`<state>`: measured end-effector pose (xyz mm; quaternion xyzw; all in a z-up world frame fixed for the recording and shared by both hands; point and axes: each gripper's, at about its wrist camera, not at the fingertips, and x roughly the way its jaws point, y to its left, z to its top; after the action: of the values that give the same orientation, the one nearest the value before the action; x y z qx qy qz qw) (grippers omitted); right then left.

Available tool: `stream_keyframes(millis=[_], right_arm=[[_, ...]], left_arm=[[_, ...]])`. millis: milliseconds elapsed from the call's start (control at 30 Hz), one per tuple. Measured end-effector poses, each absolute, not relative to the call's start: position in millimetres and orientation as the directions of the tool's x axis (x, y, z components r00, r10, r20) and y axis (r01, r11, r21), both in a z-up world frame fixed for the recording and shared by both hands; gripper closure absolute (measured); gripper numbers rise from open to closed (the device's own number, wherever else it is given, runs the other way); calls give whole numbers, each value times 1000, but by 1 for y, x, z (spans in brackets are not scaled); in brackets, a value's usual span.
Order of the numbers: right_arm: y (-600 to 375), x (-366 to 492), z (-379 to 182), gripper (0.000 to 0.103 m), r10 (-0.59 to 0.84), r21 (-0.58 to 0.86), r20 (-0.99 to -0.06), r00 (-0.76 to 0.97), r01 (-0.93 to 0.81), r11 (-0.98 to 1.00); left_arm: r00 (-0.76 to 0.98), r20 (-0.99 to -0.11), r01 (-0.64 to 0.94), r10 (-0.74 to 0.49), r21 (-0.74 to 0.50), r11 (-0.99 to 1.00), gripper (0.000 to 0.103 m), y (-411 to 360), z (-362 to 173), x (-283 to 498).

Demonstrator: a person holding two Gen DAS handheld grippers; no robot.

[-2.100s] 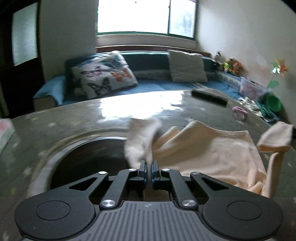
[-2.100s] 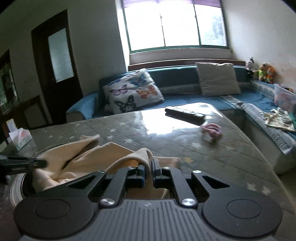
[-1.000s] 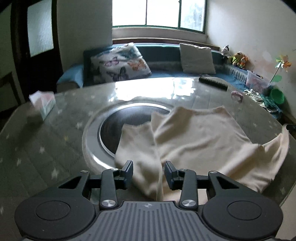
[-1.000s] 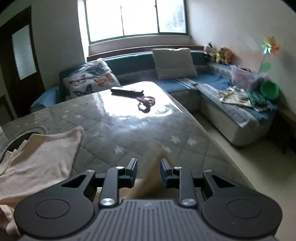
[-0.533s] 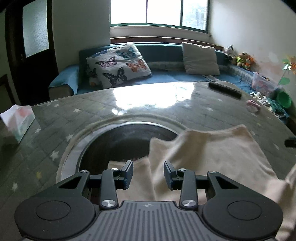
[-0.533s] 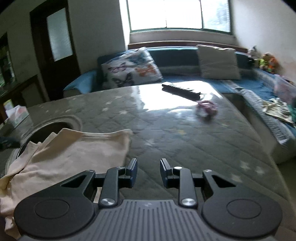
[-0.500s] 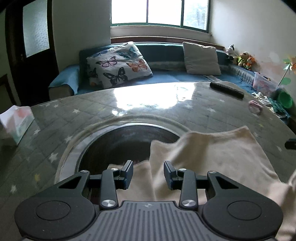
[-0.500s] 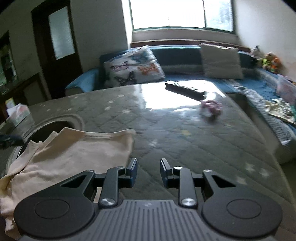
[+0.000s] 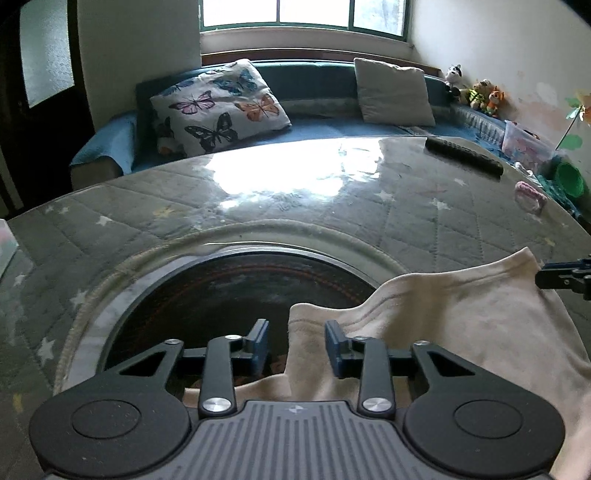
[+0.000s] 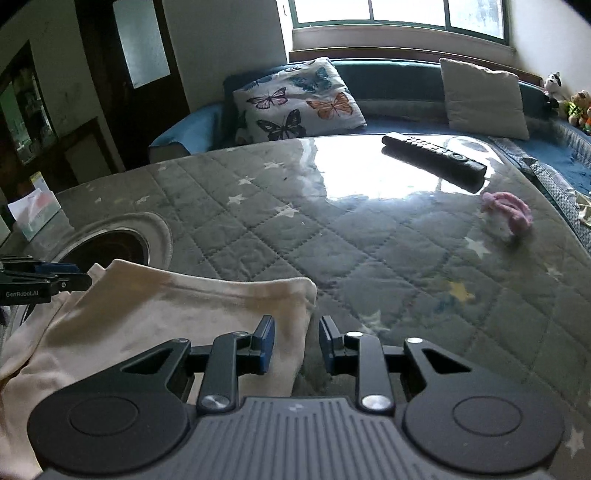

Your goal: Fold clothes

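Daylight only, from the wide green-framed window [image 9: 301, 16] at the back; the panes are blown out to white in both views. Strong glare patch on the glossy clear-covered grey quilted table top [image 9: 280, 181], also bright beside the long black remote control [image 10: 434, 157]. Dark wooden door with frosted pane [image 10: 138, 44] and left side sit in deep shade. The round dark recessed opening in the table [image 9: 236, 291] reads nearly black. Cream-coloured garment [image 10: 177, 314] evenly lit, soft shadows in its creases. Heavy fisheye bending; black vignette at corners. Focus sharp, slight softness at the edges.
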<state>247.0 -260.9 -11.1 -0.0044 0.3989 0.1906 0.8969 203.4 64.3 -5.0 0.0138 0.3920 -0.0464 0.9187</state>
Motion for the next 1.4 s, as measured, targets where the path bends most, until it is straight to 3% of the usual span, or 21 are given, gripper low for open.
stream_keyframes(millis=[67, 267, 600, 800, 933, 1400], right_arm=[[-258, 252, -12, 85, 337, 141, -720, 607, -347, 927], [-250, 262, -13, 99, 327, 112, -714, 619, -361, 926], [-225, 302, -11, 99, 297, 52, -694, 656, -365, 930], [-222, 299, -9, 94, 282, 14, -704, 651, -384, 923], [-229, 271, 11, 93, 319, 21, -689, 651, -422, 906], [-210, 119, 38, 92, 525, 38, -709, 471, -718, 695]], left_arm=[[683, -725, 107, -88, -19, 994, 87, 64, -8, 206], [714, -696, 115, -72, 15, 993, 99, 64, -8, 209], [735, -677, 30, 19, 61, 998, 99, 81, -10, 235], [731, -682, 21, 31, 67, 998, 93, 81, -6, 232], [741, -672, 42, 19, 74, 996, 88, 70, 7, 219], [708, -697, 227, -111, 76, 971, 87, 5, 9, 167]])
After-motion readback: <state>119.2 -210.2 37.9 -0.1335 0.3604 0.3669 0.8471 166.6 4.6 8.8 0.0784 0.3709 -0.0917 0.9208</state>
